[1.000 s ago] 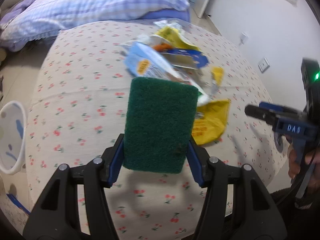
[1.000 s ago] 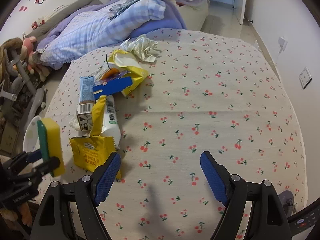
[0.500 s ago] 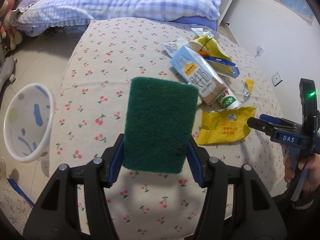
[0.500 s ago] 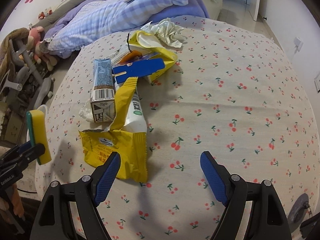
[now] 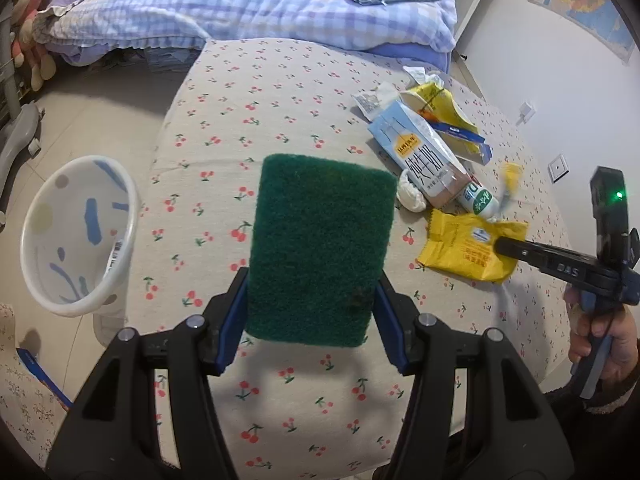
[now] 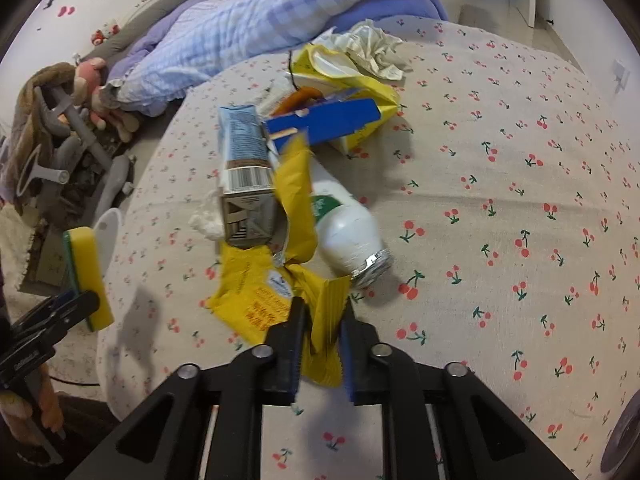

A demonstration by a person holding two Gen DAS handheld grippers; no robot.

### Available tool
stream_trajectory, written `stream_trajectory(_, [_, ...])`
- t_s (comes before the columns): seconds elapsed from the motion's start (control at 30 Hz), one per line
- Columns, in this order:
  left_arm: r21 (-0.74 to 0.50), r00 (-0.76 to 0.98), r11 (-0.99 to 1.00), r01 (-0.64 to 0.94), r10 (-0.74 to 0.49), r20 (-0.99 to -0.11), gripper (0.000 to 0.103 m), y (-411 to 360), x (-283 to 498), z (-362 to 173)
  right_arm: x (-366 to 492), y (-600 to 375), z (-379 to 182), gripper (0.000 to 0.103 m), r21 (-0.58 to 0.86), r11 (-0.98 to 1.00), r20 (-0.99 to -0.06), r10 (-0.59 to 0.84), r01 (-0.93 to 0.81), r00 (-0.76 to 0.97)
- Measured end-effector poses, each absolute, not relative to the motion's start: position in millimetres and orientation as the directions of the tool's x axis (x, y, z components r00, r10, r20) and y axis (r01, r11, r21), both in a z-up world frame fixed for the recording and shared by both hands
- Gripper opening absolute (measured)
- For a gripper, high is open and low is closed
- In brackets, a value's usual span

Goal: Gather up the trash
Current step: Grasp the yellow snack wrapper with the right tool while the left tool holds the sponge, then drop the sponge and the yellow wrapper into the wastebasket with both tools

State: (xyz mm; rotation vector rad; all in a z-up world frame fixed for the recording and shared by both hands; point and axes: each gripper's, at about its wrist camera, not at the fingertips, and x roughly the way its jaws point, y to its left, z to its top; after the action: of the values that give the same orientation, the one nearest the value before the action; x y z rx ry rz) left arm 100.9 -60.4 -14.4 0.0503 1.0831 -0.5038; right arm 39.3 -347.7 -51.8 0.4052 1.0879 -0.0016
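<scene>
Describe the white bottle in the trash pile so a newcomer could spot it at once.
On the cherry-print table, find the trash pile. At its near end the white bottle lies on its side, just right of the blue milk carton, beside the flat yellow wrapper. It is the pile's only smooth, rounded item, with a green label and a silvery foil mouth.

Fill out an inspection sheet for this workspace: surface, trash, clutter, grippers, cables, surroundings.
Surface: table under a cherry-print cloth.
Job's things: yellow wrapper, white bottle on its side, blue carton, blue box, yellow bag, crumpled paper, white wad, all in one pile; bin on the floor beside the table.
Clutter: nothing seen beyond the trash.
Grippers: left gripper clamps a sponge above the cloth; right gripper pinches the wrapper's near edge.
Cables: dark cord by the right hand.
Surroundings: bed with checked quilt, plush toys, wall sockets.
</scene>
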Motion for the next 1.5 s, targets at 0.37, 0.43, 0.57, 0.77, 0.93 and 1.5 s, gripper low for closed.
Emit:
stream_trajectory(0.37, [-0.209,0.408,0.914,0.349,-0.349,-0.844,0.059,-9.8,110.2,-3.3,20.0,-316.9,-6.0,0.008,0.411,0.907,-0.781,0.301,0.088,0.547])
stream_trajectory(0.43, [-0.191,0.416,0.924,0.333,-0.326,-0.849,0.059,-0.3,114.2,-2.3,23.3,-302.7,2.3,0.008,0.414,0.909,-0.77,0.322,0.048,0.552])
stream_trajectory(0.57, [-0.181,0.424,0.943,0.279,-0.29,-0.858,0.059,23.9,125.8,2.2,39.1,-280.9,15.1,0.008,0.414,0.91,-0.752,0.342,0.001,0.564])
stream_trajectory(0.77, [-0.13,0.449,0.963,0.236,-0.227,-0.864,0.06,53.5,137.4,15.3,73.5,-245.3,24.9,0.008,0.435,0.899,-0.725,0.38,-0.046,0.575])
stream_trajectory(0.93, [-0.168,0.455,0.975,0.145,-0.217,-0.864,0.06,83.9,149.8,0.8,105.4,-215.6,23.1,0.008,0.462,0.883,-0.706,0.421,-0.08,0.569])
stream_trajectory(1.5, [-0.155,0.407,0.987,-0.041,-0.126,-0.905,0.09,134.9,197.9,-35.4,192.0,-124.0,-21.5,0.008,0.539,0.837,-0.699,0.505,-0.092,0.506])
